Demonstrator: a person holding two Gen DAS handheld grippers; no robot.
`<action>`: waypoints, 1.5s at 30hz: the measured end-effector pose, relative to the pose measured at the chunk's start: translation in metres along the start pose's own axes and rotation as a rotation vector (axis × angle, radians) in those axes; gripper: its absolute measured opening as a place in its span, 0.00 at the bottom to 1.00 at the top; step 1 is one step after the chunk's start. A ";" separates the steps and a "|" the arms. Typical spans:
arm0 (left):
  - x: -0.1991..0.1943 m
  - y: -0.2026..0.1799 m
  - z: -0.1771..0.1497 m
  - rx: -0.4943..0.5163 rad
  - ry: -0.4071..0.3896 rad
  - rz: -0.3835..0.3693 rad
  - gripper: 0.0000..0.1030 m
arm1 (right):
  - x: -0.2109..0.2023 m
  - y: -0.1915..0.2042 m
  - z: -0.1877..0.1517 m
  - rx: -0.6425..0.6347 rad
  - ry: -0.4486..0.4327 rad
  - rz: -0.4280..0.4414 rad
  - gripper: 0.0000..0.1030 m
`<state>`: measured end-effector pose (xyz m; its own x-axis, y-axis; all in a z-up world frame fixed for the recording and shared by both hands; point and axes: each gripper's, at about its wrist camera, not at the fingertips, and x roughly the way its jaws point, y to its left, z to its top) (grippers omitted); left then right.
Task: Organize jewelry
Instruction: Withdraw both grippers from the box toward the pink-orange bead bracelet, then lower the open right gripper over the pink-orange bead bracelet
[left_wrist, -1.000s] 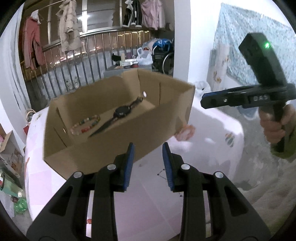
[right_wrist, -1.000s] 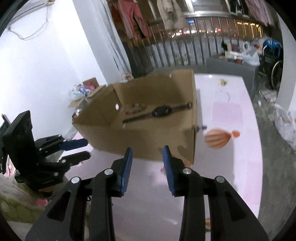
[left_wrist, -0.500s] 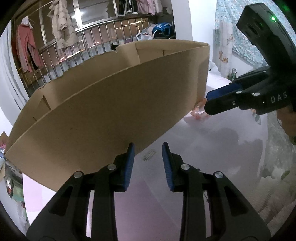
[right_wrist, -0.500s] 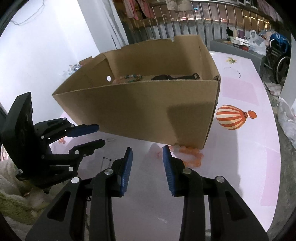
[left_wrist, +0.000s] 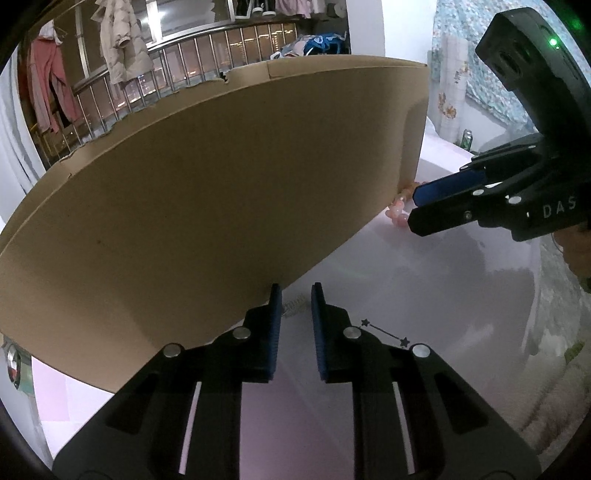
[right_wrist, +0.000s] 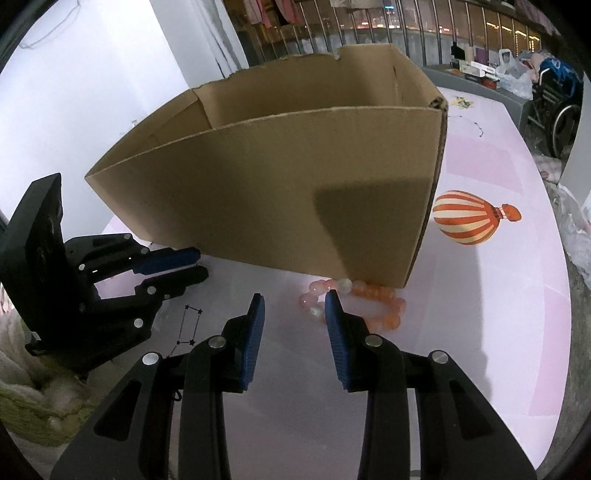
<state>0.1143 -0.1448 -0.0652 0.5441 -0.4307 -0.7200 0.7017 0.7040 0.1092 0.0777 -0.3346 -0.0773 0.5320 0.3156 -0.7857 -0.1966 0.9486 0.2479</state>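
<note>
The left gripper is hanging low over the table, right at the near wall of the box; its jaws have just been closing and are standing narrowly apart with nothing clamped, only a small silvery thing, too blurred to name, lying on the table between the tips. A thin line print with stars is showing just beside its right finger. The right gripper is hovering near the box's near right corner with its jaws apart and gripping nothing; the bead bracelet is lying on the table against the foot of the box at that corner, its pale pink beads just beyond the tip of the right finger and its orange beads curling away behind it. In the left wrist view the same bracelet is peeking out past the box corner, just in front of the right gripper's tips. A striped balloon print is lying on the table to the right of the box, and a railing with hanging clothes is standing well behind it.
</note>
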 end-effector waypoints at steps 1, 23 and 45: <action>0.001 0.000 0.000 0.001 0.000 0.001 0.15 | 0.000 0.000 0.000 0.000 0.000 0.000 0.33; -0.009 -0.004 -0.003 0.025 0.030 -0.005 0.03 | 0.009 0.008 -0.007 -0.007 0.070 0.016 0.33; -0.017 -0.005 -0.013 0.004 0.040 -0.004 0.03 | 0.015 0.008 -0.002 0.000 0.071 -0.013 0.34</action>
<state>0.0955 -0.1341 -0.0628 0.5226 -0.4107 -0.7472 0.7057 0.7001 0.1088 0.0821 -0.3220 -0.0883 0.4752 0.3010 -0.8268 -0.1899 0.9526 0.2377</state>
